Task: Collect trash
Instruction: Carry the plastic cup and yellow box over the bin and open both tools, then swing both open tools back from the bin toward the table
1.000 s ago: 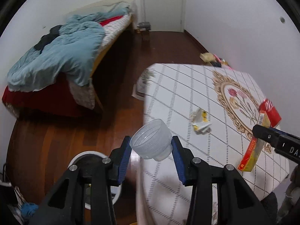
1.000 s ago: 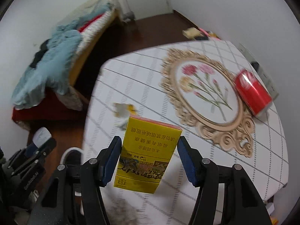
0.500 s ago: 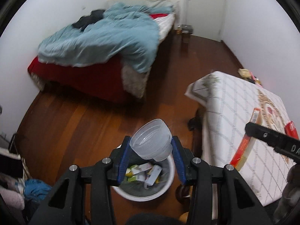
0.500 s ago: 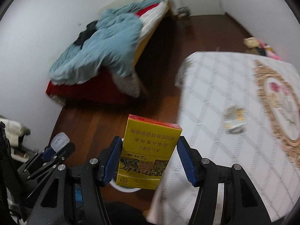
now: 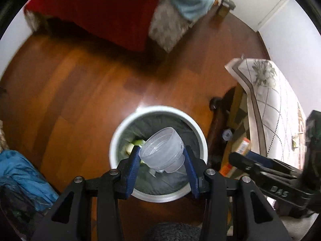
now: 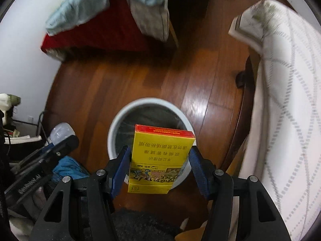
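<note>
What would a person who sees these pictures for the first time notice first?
Probably the two pieces of trash held over the round white bin on the wooden floor: the left gripper grips a clear plastic cup, tilted on its side, and the right gripper grips a yellow box with a red top edge. Next comes the red bed with a light blue blanket at the top of both views.

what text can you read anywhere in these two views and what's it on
"DAS": white letters on the black right gripper, cut off at the edge of the view.
Chinese lines, seen upside down, on the yellow and red cardboard box: too uncertain to quote.
White lettering on the black left gripper: blurred, unreadable.
Clear ribbed plastic cup: no text.
</note>
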The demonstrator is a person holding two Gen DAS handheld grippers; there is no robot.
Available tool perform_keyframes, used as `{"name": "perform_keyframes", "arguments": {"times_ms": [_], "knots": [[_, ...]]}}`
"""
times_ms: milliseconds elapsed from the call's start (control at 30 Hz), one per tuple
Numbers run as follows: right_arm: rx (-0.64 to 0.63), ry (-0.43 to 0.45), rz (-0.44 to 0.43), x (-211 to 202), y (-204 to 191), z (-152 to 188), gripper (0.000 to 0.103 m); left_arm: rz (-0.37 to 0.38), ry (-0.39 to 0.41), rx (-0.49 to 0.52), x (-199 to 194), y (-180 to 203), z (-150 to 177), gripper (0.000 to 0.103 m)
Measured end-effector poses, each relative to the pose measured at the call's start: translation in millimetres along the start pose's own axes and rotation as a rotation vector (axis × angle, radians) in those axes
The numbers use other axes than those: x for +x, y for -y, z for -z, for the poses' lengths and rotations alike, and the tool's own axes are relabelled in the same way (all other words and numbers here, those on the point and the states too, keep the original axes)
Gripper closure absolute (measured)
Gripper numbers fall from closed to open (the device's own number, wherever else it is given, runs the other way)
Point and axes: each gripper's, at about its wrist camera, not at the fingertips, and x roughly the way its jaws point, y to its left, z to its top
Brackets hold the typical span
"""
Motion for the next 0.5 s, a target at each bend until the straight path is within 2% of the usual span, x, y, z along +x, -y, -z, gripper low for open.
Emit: {"name": "perform_keyframes", "arguments": {"times_ms": [133, 167, 200, 233, 267, 300, 367, 400, 500], "knots": [[0.016, -0.070, 0.014, 33.4, 4.6, -3.5, 0.042, -0.010, -0.045, -0.012, 19.9, -4.5, -6.1, 0.059], [0.015, -0.091, 0.019, 41.9, 5.4, -4.2, 0.042, -0.020, -0.048, -0.018, 20.2, -5.2, -7.1, 0.045], [0.018, -0.118, 0.022, 50.7, 6.9, -4.6, 0.042, -0.026, -0.044, -0.027, 20.8, -7.5, -8.0, 0.024], [0.028, -0.140, 0.018, 56.5, 10.0, -4.2, 0.042, -0.030, -0.037, -0.038, 19.4, -10.2, -8.8, 0.017], [0.039, -0.159, 0.007, 62.3, 12.6, -5.9, 0.041, -0.032, -0.029, -0.048, 18.5, -13.0, -9.8, 0.013], [0.047, -0.185, -0.009, 68.1, 14.7, -4.5, 0.038, -0.040, -0.023, -0.057, 16.1, -18.1, -8.8, 0.013], [0.060, -0.228, -0.013, 78.8, 17.4, -2.1, 0.001, -0.074, -0.025, -0.055, 14.4, -23.3, -5.5, 0.009], [0.056, -0.231, -0.009, 80.7, 18.2, -1.0, 0.000, -0.104, -0.024, -0.048, 14.1, -24.1, -1.8, 0.004], [0.029, -0.240, 0.014, 81.3, 18.0, 6.2, 0.000, -0.141, -0.018, -0.050, 12.1, -27.6, 8.3, 0.004]]}}
